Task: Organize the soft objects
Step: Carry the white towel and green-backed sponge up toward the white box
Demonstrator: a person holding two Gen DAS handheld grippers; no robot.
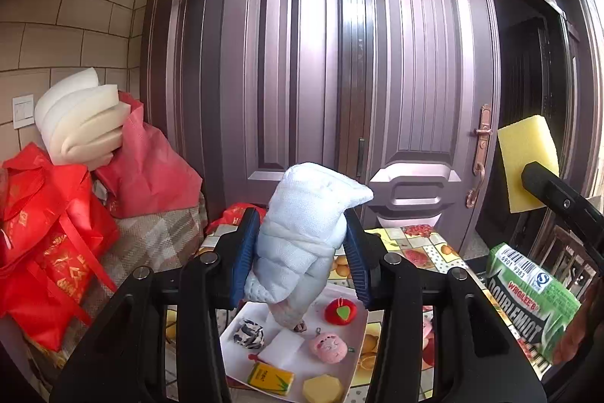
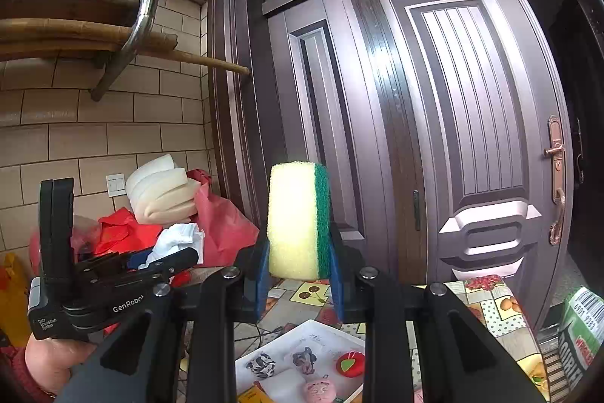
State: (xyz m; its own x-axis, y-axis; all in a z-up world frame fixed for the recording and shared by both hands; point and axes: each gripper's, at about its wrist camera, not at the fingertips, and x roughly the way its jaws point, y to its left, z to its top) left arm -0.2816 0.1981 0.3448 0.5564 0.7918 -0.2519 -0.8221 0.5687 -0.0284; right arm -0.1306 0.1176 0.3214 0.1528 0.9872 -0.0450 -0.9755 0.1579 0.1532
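Observation:
My left gripper is shut on a rolled white towel and holds it up above the white tray. My right gripper is shut on a yellow sponge with a green scouring side, also held high; the sponge shows at the right of the left wrist view. On the tray lie a red apple plush, a pink pig plush, a black-and-white plush, a white sponge block, a yellow-green packet and a yellow block.
The tray sits on a table with a fruit-pattern cloth in front of brown double doors. Red bags and folded white foam pile at the left. A green Doublemint pack stands at the right.

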